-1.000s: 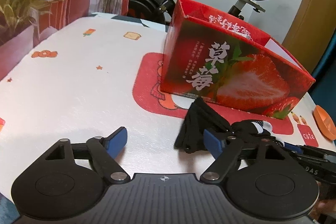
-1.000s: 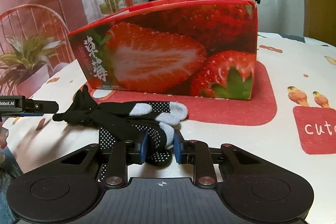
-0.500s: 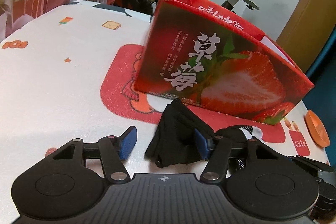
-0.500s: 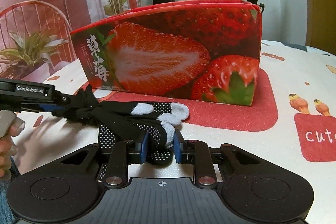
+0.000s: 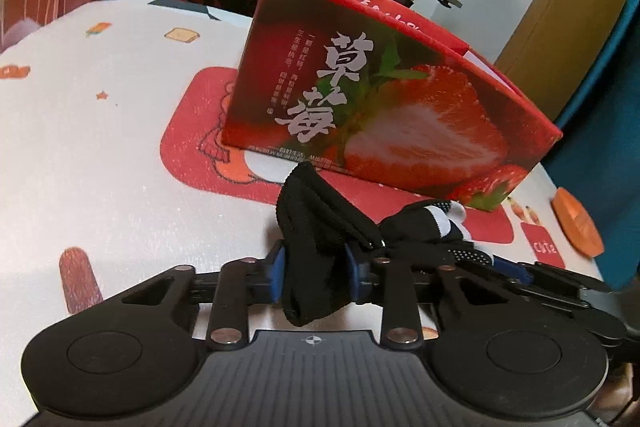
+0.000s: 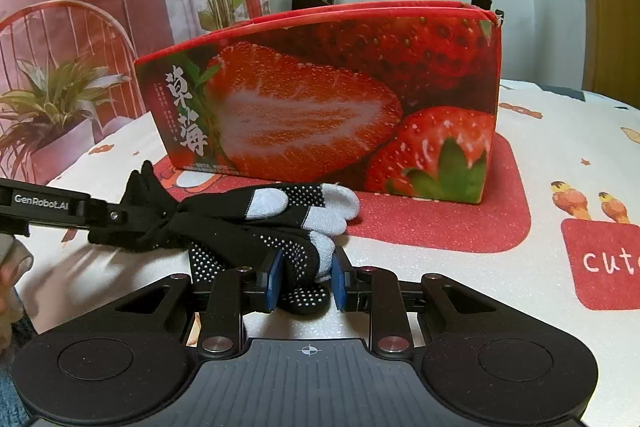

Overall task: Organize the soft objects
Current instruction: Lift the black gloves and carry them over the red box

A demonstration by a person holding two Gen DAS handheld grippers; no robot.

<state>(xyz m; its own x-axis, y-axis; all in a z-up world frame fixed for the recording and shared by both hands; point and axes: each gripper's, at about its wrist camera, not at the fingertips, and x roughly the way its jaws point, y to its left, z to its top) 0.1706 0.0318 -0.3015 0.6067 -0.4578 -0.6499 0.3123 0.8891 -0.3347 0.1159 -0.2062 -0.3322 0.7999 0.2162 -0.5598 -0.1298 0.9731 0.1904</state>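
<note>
**Gloves pinched at both ends in front of the strawberry box**

The black gloves (image 6: pixel 256 223) were found lying on the tablecloth (image 5: pixel 100 155), just in front of the strawberry box (image 5: pixel 384 115) and not yet inside it. The left gripper (image 5: pixel 316 273) was seen clamped on the cuff end, with black knit bunched between its blue pads (image 5: pixel 277 277). The right gripper (image 6: pixel 304 277) was seen pinched on the dotted, grey-tipped finger end, so that the bundle was held at both ends.

It was judged that the step in hand, a two-ended lift into the box, would be done best if both ends were raised together and level, so that the middle was not left to sag and catch on the near wall. Hard pulling apart was to be avoided, since the knit could be slipped from the pads. The box's open top would need to be cleared fully before any release was made.

Compared with a second before, the left jaws, then spread wide beside the cuff, had been closed on it, and the left gripper had been brought nearer the box. The right grip was unchanged.
</note>
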